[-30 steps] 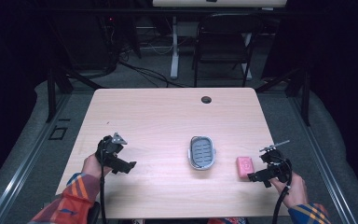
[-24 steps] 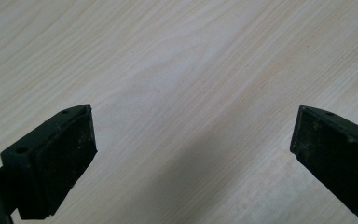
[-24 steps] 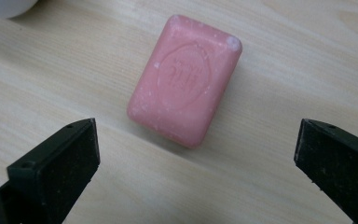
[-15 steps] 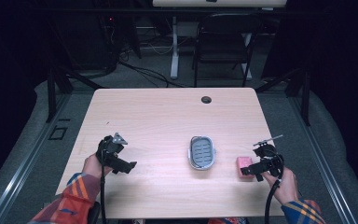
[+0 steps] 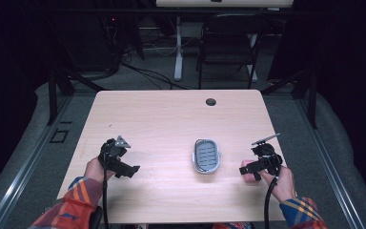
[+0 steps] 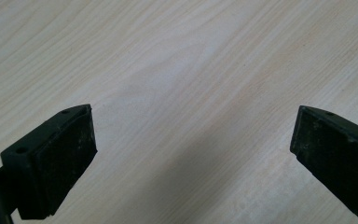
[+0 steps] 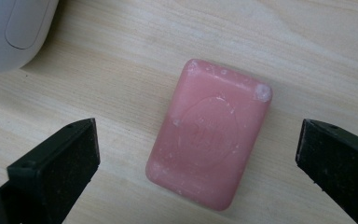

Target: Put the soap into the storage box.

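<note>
One pink soap bar (image 7: 209, 135), rectangular with rounded corners, an oval stamp pressed into its top, whitish scuffs along edges and at one corner; lies flat on the light wood table (image 5: 162, 119), near the right front edge, mostly hidden under the right gripper (image 5: 244, 170) in the high view. One grey-and-white soap dish (image 5: 206, 156), ribbed inside, sits just left of the bar; only its white corner appears in the right gripper view. Two grippers, one per hand. Right gripper view: jaws wide apart, bar between them, touching neither. Left gripper (image 6: 193, 154) jaws also wide apart over bare wood, well left of the dish. High view adds a folding chair (image 5: 228, 47) beyond the table
</note>
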The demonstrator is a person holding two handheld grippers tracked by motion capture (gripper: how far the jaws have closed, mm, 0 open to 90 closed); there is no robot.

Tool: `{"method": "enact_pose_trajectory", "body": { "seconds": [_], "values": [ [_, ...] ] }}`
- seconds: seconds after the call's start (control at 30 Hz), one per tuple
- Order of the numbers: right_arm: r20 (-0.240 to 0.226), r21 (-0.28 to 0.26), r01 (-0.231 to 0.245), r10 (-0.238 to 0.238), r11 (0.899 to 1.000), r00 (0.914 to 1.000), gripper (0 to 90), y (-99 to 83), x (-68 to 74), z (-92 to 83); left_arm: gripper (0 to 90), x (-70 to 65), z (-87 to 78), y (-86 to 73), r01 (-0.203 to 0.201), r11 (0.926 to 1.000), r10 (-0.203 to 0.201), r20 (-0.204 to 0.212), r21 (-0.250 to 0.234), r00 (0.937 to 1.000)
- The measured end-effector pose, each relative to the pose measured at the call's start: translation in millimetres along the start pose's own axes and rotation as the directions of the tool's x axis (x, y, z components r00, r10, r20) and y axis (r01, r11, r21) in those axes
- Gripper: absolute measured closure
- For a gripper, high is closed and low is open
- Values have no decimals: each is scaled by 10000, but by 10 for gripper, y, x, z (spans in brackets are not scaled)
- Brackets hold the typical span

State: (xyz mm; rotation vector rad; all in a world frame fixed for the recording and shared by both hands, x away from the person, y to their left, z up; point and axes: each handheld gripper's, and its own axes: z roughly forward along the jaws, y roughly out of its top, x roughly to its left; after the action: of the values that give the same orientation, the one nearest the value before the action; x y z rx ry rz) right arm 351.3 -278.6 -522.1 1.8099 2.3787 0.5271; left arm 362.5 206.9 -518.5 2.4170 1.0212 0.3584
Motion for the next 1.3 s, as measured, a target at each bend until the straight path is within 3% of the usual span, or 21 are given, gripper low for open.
{"method": "enact_pose_trajectory", "body": {
  "seconds": [0.3, 0.37, 0.5, 0.53, 0.63, 0.67, 1.0, 1.03, 1.1, 1.3],
  "values": [
    [-106, 235, -261, 264, 9994, 9996, 0, 32, -14, 81, 2, -4, -1, 0, -29, 10000, 29, 12, 20, 10000],
    [-122, 538, -154, 161, 9984, 9998, 5, 43, -20, 90, 3, -5, 11, 0, -78, 9998, 77, 69, 161, 9999],
    [-125, 422, -265, 271, 9988, 9996, 29, 42, -14, 115, 5, -20, 26, -1, -165, 9995, 162, 91, 253, 9998],
    [-61, 618, -142, 146, 9980, 9999, 37, 52, -22, 110, 4, -23, 22, 1, -178, 9995, 176, 107, 243, 9998],
    [65, 719, -205, 201, 9972, 9998, 92, 60, -28, 144, 4, -23, 18, 0, -167, 9996, 165, 101, 231, 9998],
    [140, 931, -181, 168, 9955, 9998, 166, 68, -34, 160, 4, -20, 19, -2, -156, 9997, 153, 125, 208, 9998],
    [203, 1247, -107, 82, 9921, 9998, 239, 83, -37, 202, 4, -21, 27, 0, -191, 9995, 187, 178, 236, 9997],
    [243, 1033, -291, 267, 9942, 9993, 250, 74, -24, 223, 4, -21, 27, 0, -194, 9995, 190, 175, 230, 9997],
    [204, 1298, -97, 71, 9915, 9998, 261, 88, -36, 215, 3, -21, 27, 1, -205, 9995, 201, 181, 236, 9996],
    [326, 1378, -71, 26, 9904, 9995, 323, 94, -30, 225, 4, -22, 25, 0, -208, 9995, 204, 161, 247, 9997]
  ]
}}
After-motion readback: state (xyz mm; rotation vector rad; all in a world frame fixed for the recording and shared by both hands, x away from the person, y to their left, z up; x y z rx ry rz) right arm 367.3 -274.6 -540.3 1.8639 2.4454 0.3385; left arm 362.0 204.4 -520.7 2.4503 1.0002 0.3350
